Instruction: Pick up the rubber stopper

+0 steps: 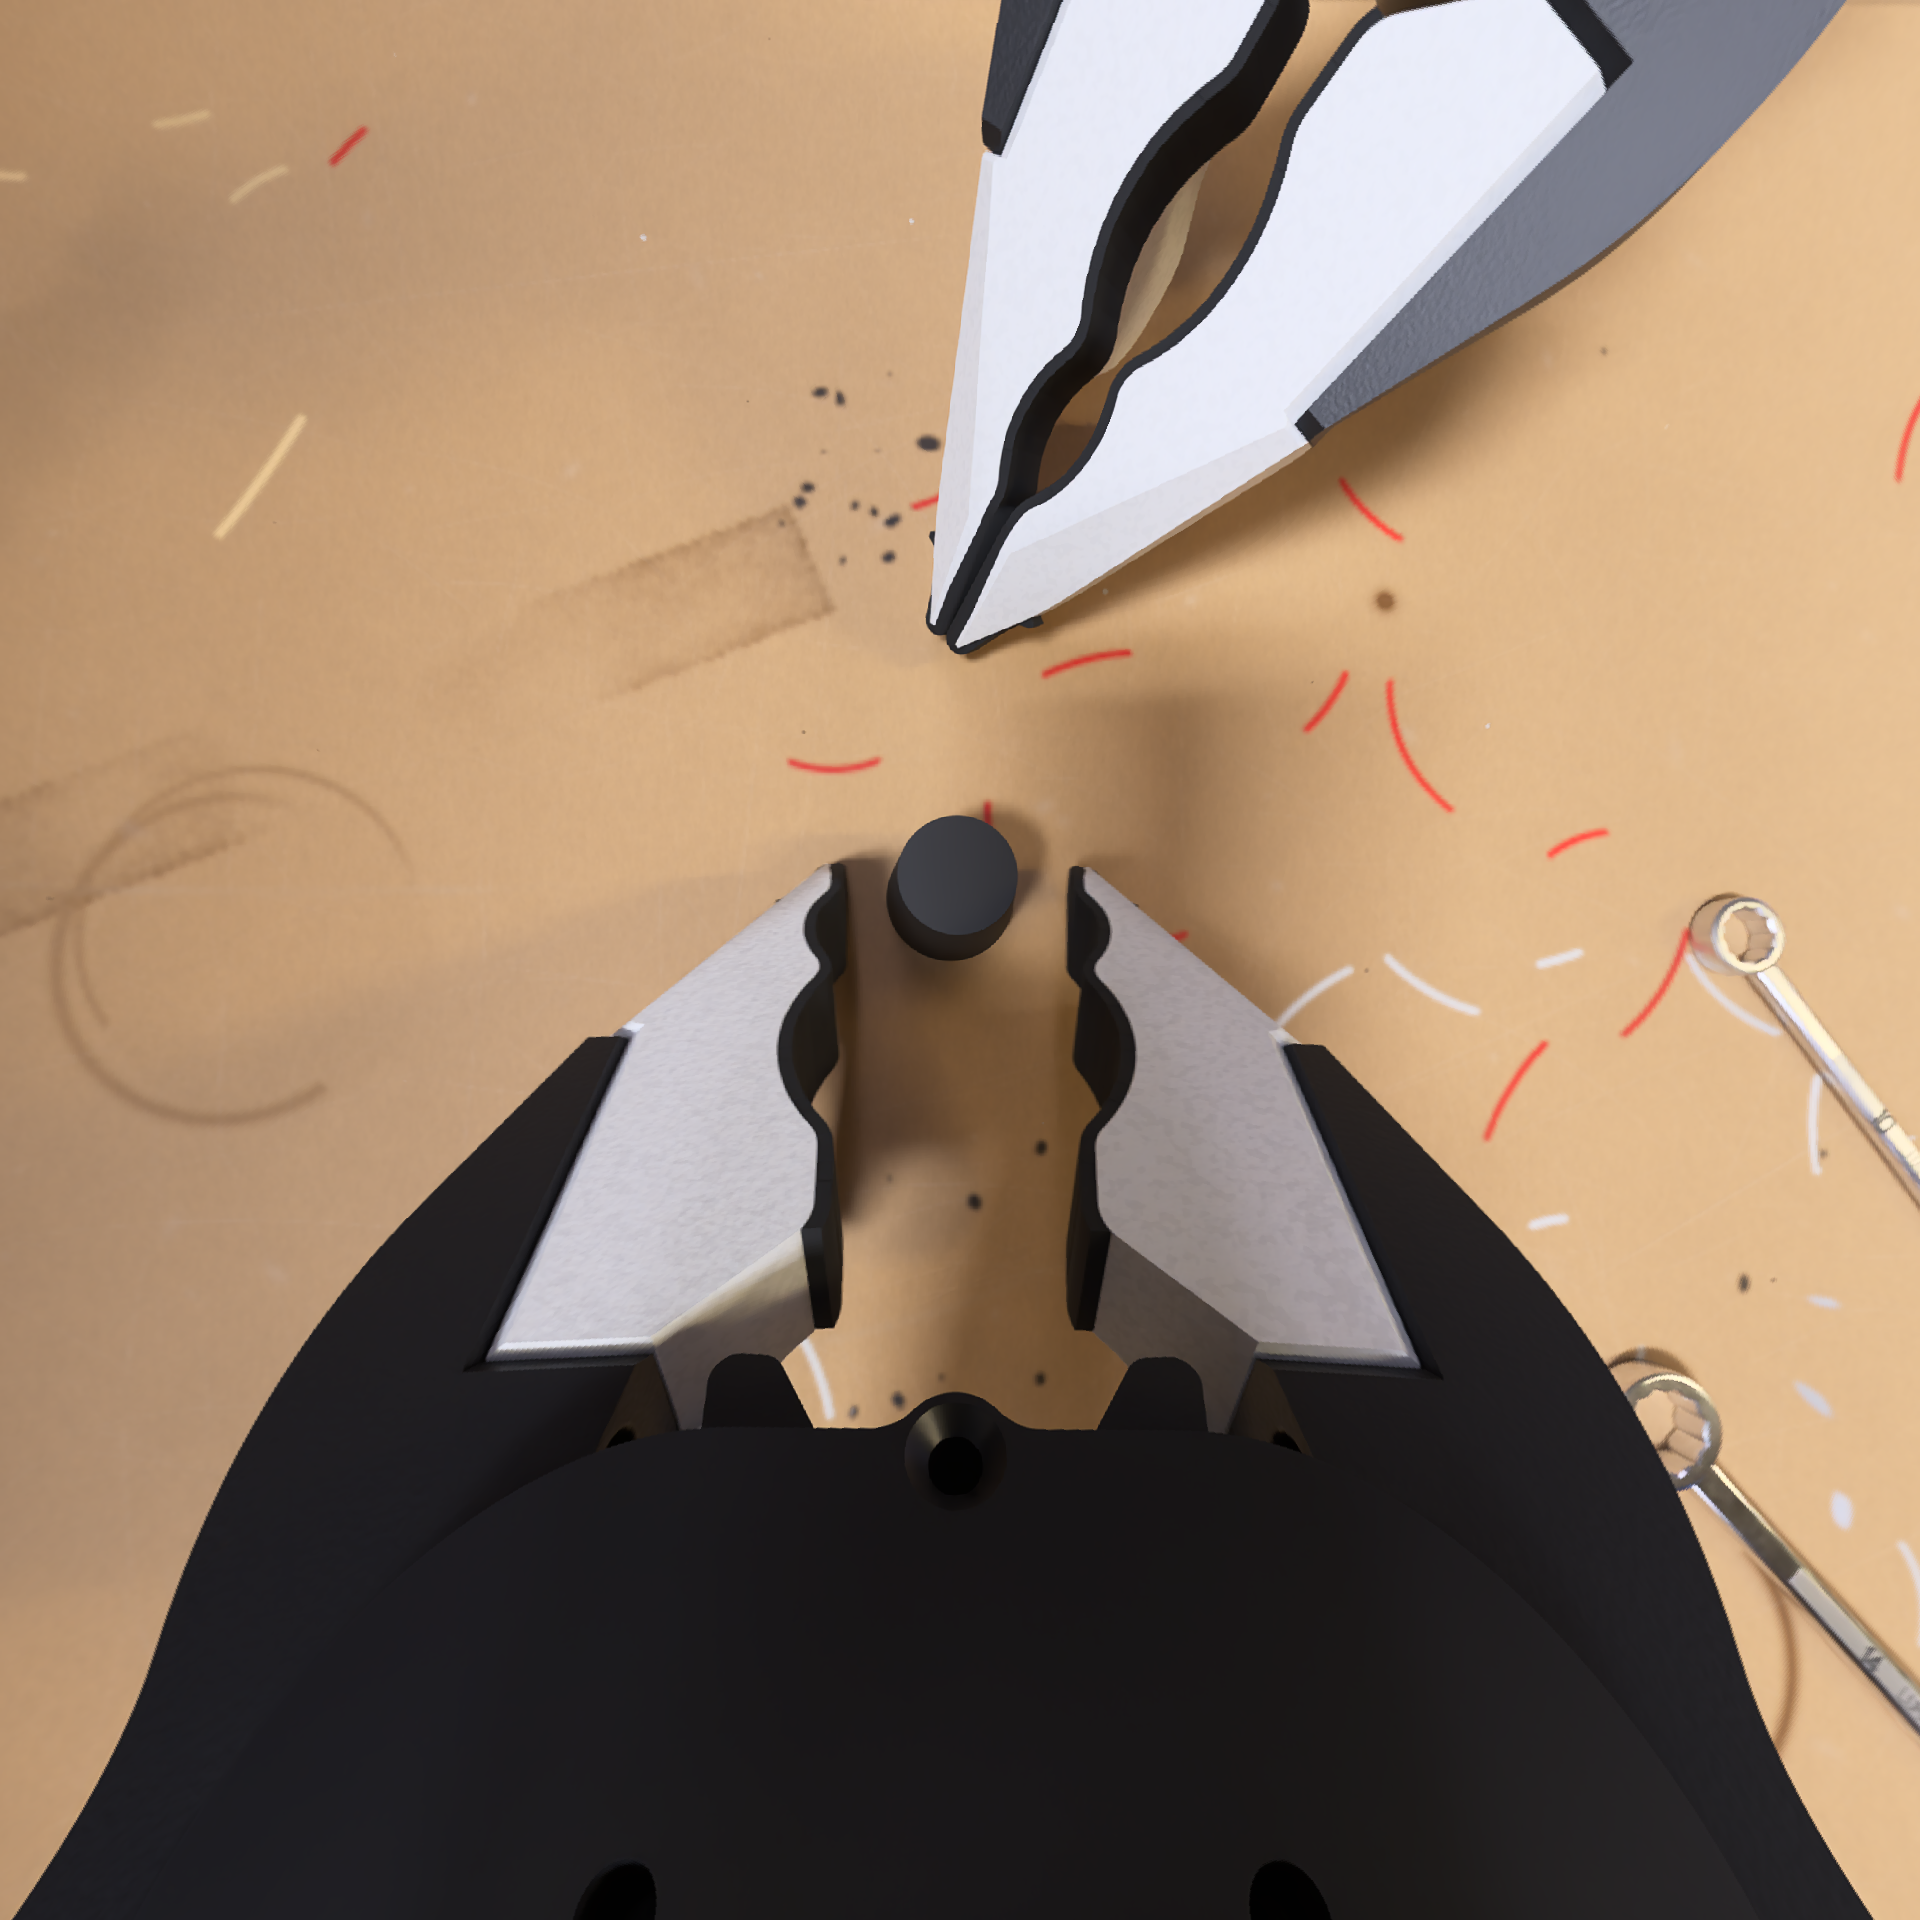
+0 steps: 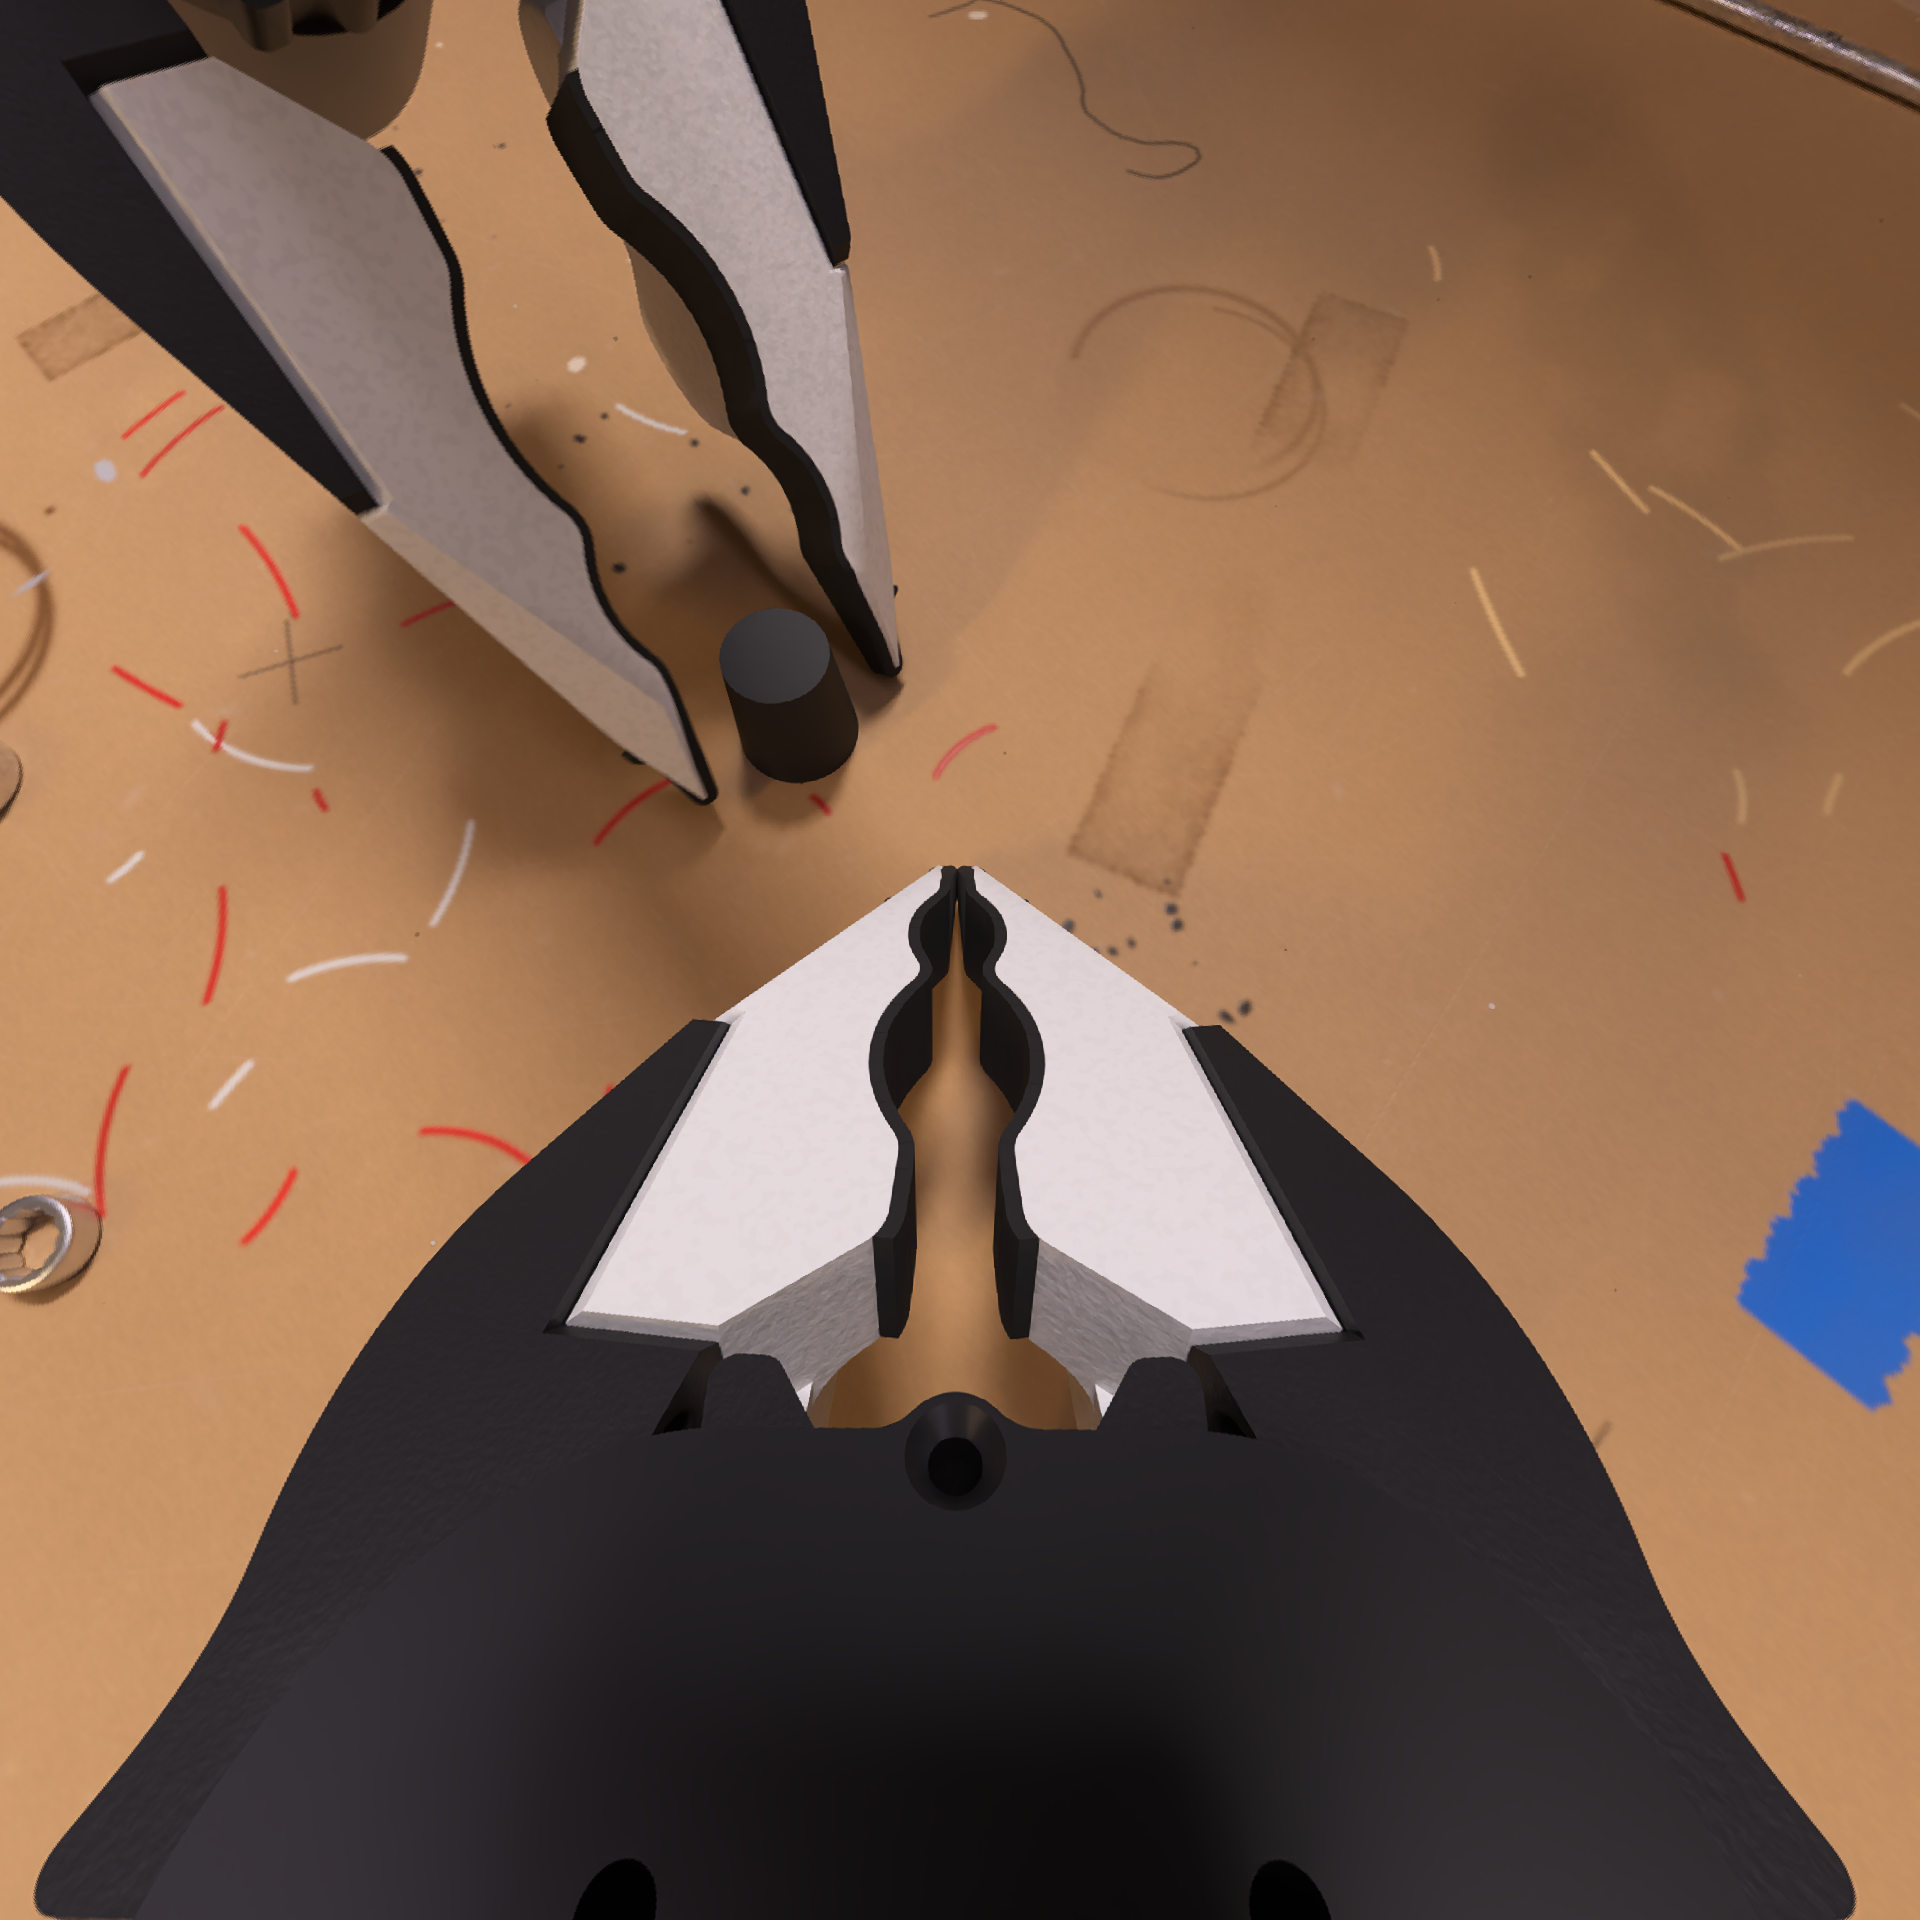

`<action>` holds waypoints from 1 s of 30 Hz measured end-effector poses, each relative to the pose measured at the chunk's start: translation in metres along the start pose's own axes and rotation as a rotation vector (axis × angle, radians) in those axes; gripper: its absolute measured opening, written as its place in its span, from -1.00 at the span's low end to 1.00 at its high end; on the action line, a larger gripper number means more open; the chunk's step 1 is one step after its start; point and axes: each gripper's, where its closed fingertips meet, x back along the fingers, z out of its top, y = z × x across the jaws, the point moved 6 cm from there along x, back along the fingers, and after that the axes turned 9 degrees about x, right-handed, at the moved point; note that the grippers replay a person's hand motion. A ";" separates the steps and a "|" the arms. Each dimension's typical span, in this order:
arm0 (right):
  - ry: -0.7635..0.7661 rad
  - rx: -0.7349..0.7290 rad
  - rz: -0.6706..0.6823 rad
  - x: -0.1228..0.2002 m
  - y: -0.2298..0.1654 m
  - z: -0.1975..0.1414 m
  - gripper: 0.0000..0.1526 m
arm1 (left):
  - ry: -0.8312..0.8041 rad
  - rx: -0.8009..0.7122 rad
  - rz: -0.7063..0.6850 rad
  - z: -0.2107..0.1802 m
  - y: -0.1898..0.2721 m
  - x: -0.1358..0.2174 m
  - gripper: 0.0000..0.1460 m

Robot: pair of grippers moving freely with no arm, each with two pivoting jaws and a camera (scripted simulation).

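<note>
Left wrist view shows the rubber stopper (image 1: 951,883), a small dark plug, standing upright on the tabletop (image 1: 416,644) between the tips of the left claw (image 1: 954,883), which is spread wide with gaps on both sides. This looks like the final approach before the grasp; next the fingers should close evenly on its flanks, then lift. The right claw (image 2: 954,875) is clenched on nothing, nearby but apart. Two wrenches (image 1: 1803,1039) lie well off to one side, so room to rise seems ample.

Bright, warm light; soft shadows; sharp, wide-angle edge distortion.
</note>
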 end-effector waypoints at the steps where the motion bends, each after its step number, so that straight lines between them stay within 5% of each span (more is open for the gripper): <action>1: 0.000 -0.002 0.002 0.000 0.000 0.000 -1.00 | 0.004 0.014 -0.007 0.000 0.000 0.000 -0.35; 11: 0.000 -0.004 0.004 0.000 0.000 0.000 -1.00 | -0.005 -0.016 0.043 0.001 -0.001 -0.001 -0.38; 20: 0.000 -0.002 0.002 0.000 0.000 0.000 -1.00 | -0.042 -0.085 0.054 0.001 0.002 0.000 -0.66; 30: -0.012 -0.009 -0.044 0.001 0.005 -0.002 -1.00 | -0.097 -0.116 0.070 0.002 0.005 0.000 -0.66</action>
